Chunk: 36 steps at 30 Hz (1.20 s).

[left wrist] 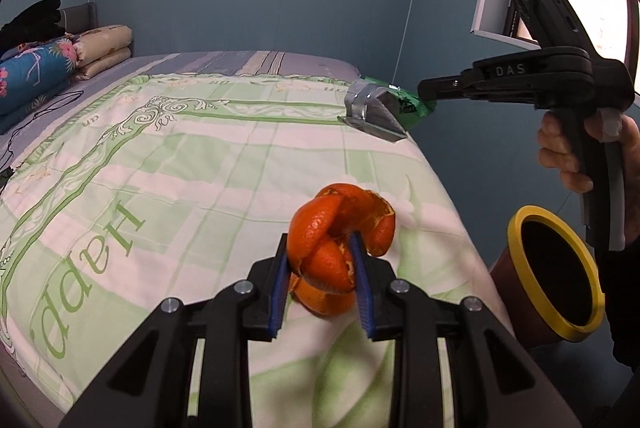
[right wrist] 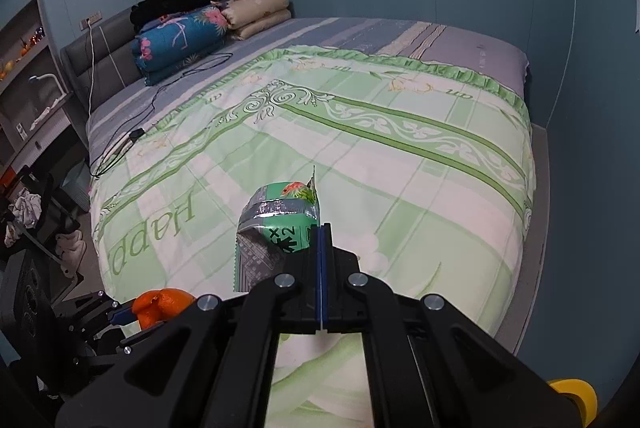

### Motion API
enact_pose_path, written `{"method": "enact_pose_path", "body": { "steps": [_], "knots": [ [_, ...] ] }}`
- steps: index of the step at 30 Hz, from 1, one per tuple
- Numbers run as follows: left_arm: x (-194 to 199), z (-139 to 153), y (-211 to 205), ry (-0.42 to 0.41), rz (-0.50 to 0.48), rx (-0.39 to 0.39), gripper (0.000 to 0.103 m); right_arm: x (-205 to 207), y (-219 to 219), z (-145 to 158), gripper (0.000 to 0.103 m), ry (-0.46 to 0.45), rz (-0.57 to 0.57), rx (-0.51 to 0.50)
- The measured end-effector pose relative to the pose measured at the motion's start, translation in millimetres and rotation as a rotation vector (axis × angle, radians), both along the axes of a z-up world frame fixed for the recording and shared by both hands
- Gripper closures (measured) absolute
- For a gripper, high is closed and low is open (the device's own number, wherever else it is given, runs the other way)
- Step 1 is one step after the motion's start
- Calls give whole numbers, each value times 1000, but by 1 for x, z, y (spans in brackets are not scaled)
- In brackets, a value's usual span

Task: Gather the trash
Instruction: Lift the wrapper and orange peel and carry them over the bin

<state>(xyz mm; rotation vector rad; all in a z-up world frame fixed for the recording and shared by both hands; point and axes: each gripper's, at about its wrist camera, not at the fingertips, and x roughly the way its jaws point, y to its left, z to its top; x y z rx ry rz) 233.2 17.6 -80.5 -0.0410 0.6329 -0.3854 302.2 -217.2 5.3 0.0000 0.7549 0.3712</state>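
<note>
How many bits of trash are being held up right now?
2. The orange peel sits clamped in the left gripper; the green wrapper is pinched in the right gripper. More may lie out of view.

Two pieces of trash, both lifted above the bed

Curled orange tangerine peel (left wrist: 338, 248) sits pinched between blue pads; crumpled green-and-silver foil snack wrapper (right wrist: 276, 232) hangs clamped by one edge, near the yellow-rimmed brown bin (left wrist: 556, 268).
</note>
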Motion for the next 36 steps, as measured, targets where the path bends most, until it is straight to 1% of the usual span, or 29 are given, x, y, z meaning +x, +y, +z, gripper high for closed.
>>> {"method": "enact_pose_path", "body": {
  "steps": [9,15,19,29,36],
  "knots": [
    [-24,23,-5,-40,-12,-24,76,-37,-23,25,103,-62,-12,38],
    [-40,41,-20,-65,-25,-25,76,-58,-43,35,103,-97,-34,61],
    [-51,56,-35,-86,-54,-27,76,-74,-63,40,103,-120,-62,70],
    [-80,89,-87,-163,-167,-33,76,-124,-136,40,103,-153,-196,84],
    [-89,101,-128,-189,-259,-23,76,-154,-186,36,103,-181,-316,91]
  ]
}}
